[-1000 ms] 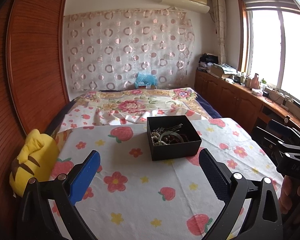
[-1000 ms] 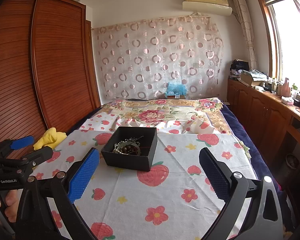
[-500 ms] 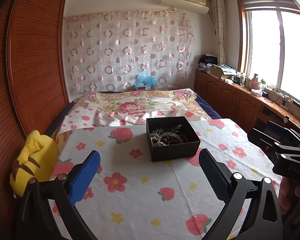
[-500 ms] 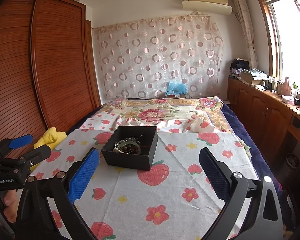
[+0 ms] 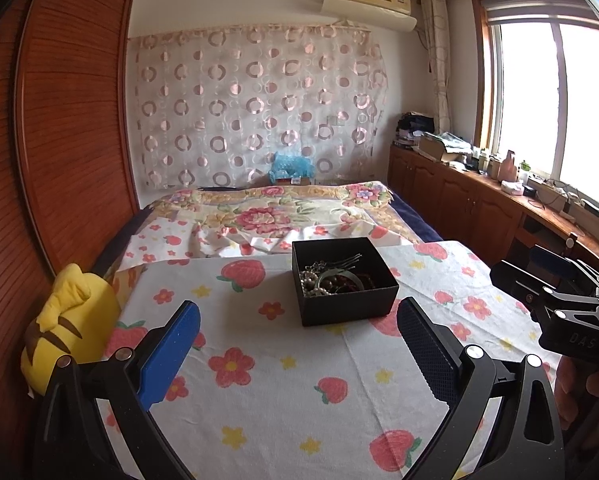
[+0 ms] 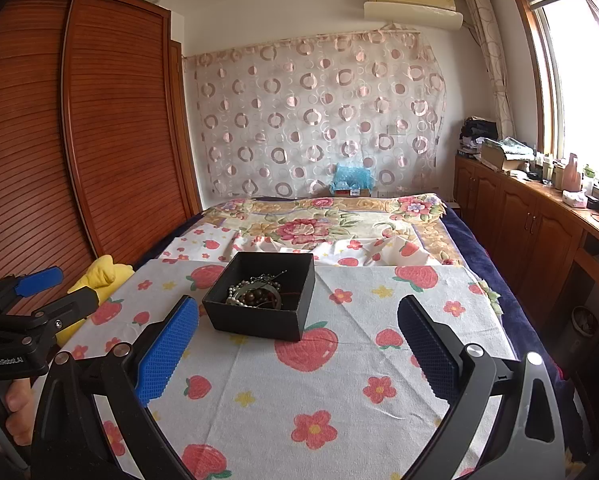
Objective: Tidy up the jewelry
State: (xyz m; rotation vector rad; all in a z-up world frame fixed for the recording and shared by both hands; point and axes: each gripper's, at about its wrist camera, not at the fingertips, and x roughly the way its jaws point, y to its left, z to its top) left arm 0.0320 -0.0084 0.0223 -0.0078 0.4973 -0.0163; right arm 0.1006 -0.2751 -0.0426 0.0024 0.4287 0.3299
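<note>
A black open box (image 5: 345, 302) stands on a flowered white cloth (image 5: 267, 392); it also shows in the right wrist view (image 6: 259, 320). Inside lies a tangle of jewelry (image 5: 331, 278): pearl strands, dark beads and a metal hair clip, also seen in the right wrist view (image 6: 255, 294). My left gripper (image 5: 297, 344) is open and empty, held short of the box and a little left of it. My right gripper (image 6: 297, 344) is open and empty, short of the box and a little right. Each gripper shows at the edge of the other's view: the right one (image 5: 559, 284), the left one (image 6: 39, 292).
A yellow plush toy (image 5: 67, 328) lies at the cloth's left edge beside a wooden wardrobe (image 5: 59, 140). A floral quilt (image 5: 267, 212) covers the bed behind the box. Wooden cabinets with clutter (image 5: 479, 200) run along the right under the window.
Both views have tilted and shifted slightly; the box sits a little higher in the left wrist view. Both grippers stay open and nothing was touched.
</note>
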